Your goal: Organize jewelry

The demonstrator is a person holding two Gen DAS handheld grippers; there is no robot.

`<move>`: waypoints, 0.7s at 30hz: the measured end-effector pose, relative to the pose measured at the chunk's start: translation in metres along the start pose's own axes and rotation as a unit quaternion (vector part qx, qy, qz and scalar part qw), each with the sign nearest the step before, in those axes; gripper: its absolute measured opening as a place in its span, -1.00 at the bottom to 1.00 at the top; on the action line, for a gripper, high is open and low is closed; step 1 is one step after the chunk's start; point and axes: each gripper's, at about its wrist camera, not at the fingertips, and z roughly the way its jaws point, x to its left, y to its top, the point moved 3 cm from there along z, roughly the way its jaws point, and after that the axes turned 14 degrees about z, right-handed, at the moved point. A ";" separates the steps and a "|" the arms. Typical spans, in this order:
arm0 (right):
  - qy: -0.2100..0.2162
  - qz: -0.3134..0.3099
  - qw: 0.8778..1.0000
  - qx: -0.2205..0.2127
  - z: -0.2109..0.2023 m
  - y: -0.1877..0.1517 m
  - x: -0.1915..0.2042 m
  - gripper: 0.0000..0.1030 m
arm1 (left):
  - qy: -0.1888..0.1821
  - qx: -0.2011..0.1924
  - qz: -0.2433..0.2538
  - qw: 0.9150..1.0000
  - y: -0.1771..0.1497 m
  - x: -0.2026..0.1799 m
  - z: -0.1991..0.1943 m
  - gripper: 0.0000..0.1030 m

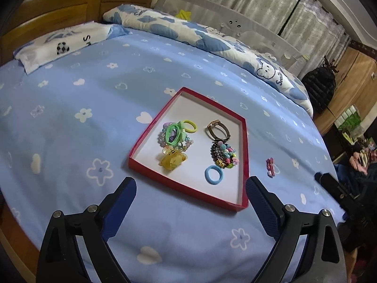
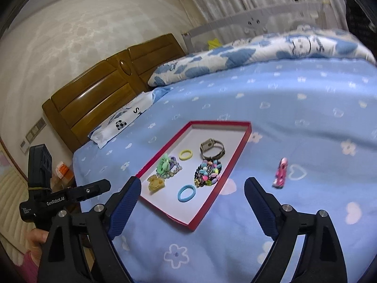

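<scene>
A red-rimmed tray (image 1: pixel 186 189) (image 2: pixel 207 208) with a white floor lies on the blue bed sheet. It holds a blue hair tie (image 1: pixel 214 175) (image 2: pixel 186 193), a yellow hair tie (image 1: pixel 189 126) (image 2: pixel 185 154), green ties on beads (image 1: pixel 175 133) (image 2: pixel 165 165), a yellow claw clip (image 1: pixel 172 160) (image 2: pixel 156 182), a beaded piece (image 1: pixel 223 155) (image 2: pixel 208 173) and a watch (image 1: pixel 218 129) (image 2: pixel 212 148). A pink hair clip (image 1: pixel 270 166) (image 2: pixel 280 172) lies on the sheet right of the tray. My left gripper (image 1: pixel 190 198) is open and empty before the tray. My right gripper (image 2: pixel 192 195) is open and empty over the tray's near corner.
A folded cloud-print quilt (image 1: pixel 200 35) (image 2: pixel 235 56) and a pillow (image 1: pixel 59 44) (image 2: pixel 120 122) lie at the bed's far side by the wooden headboard (image 2: pixel 99 103). The left gripper's body (image 2: pixel 47 200) shows at the bed's left edge. Furniture and clutter (image 1: pixel 348 122) stand at the right.
</scene>
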 end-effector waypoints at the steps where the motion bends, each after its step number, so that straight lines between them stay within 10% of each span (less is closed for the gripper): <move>1: -0.004 -0.009 1.000 -0.003 -0.005 0.002 0.004 0.80 | 0.001 -0.001 0.005 1.000 0.001 -0.001 -0.004 0.84; 11: -0.027 -0.083 0.995 -0.044 -0.052 0.019 0.041 0.97 | 0.053 -0.035 0.077 0.995 0.008 -0.031 -0.061 0.99; 21: -0.055 -0.080 0.995 -0.035 -0.029 -0.010 0.021 0.99 | 0.101 -0.034 0.092 0.990 -0.021 -0.045 -0.030 0.99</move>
